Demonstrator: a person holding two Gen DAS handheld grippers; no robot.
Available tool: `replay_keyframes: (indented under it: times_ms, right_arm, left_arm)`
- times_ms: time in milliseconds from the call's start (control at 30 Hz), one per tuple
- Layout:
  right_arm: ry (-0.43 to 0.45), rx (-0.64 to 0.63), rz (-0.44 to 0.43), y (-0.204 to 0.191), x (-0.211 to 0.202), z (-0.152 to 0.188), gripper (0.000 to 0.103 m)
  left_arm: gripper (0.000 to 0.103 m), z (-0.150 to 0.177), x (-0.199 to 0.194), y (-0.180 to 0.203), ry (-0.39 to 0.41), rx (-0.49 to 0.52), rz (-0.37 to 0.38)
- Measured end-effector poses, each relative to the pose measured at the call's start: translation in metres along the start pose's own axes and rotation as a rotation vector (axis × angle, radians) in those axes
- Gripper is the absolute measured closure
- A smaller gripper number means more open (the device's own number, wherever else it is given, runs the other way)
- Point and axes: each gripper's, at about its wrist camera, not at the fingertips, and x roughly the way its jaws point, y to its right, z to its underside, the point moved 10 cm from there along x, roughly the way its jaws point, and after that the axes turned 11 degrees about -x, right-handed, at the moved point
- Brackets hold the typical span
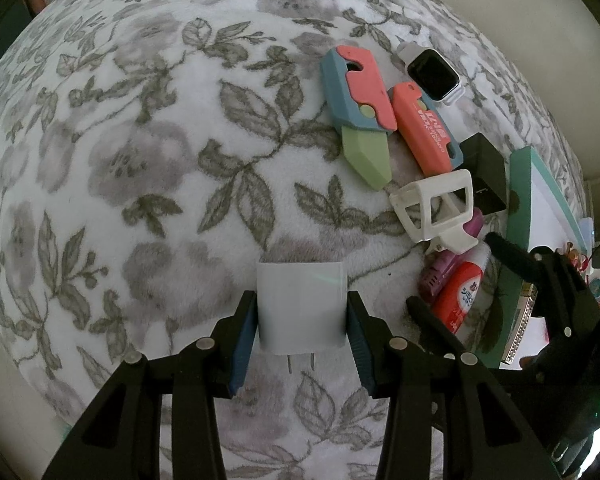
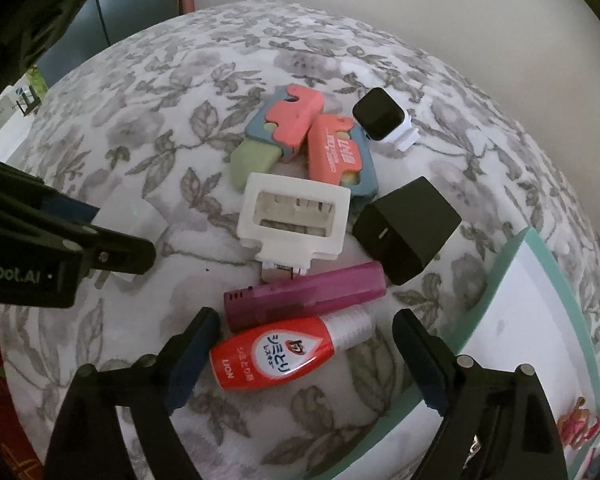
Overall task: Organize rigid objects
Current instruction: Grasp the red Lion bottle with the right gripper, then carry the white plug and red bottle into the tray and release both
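My left gripper [image 1: 302, 316] is shut on a white plug adapter [image 1: 302, 304], its prongs pointing back toward me, held just above the floral blanket [image 1: 140, 160]. The adapter also shows in the right wrist view [image 2: 134, 216], held by the left gripper [image 2: 112, 248]. My right gripper [image 2: 304, 344] is open, its jaws on either side of a red-and-white bottle [image 2: 276, 354] lying on the blanket. Behind the bottle lie a purple tube [image 2: 304, 294], a white plastic frame [image 2: 296, 216], a black charger cube [image 2: 406, 228], two pink-and-blue toy cutters [image 2: 296, 124] [image 2: 336, 152] and a smartwatch [image 2: 382, 118].
A teal-edged white tray [image 2: 540, 320] lies at the right of the blanket, beside the right gripper. The same pile shows at the right of the left wrist view, with the right gripper [image 1: 500, 280] over the bottle [image 1: 460, 296]. A wall stands behind the bed.
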Motion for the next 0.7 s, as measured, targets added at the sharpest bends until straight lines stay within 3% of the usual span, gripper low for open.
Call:
replay_keyframes:
  times_ms: [67, 433, 700]
  right_arm:
    - [0.003, -0.012, -0.007, -0.004, -0.001, -0.002, 0.025]
    - [-0.009, 0.054, -0.002, -0.004, -0.013, 0.005, 0.025]
    - [0.061, 0.141, -0.014, 0.001, -0.044, 0.001, 0.025]
  left_arm:
    - [0.058, -0.001, 0.000, 0.000, 0.000, -0.001, 0.004]
    - [0.058, -0.011, -0.004, 0.002, 0.014, -0.001, 0.044]
    - [0.058, -0.024, -0.037, 0.017, 0.097, 0.011, 0.112]
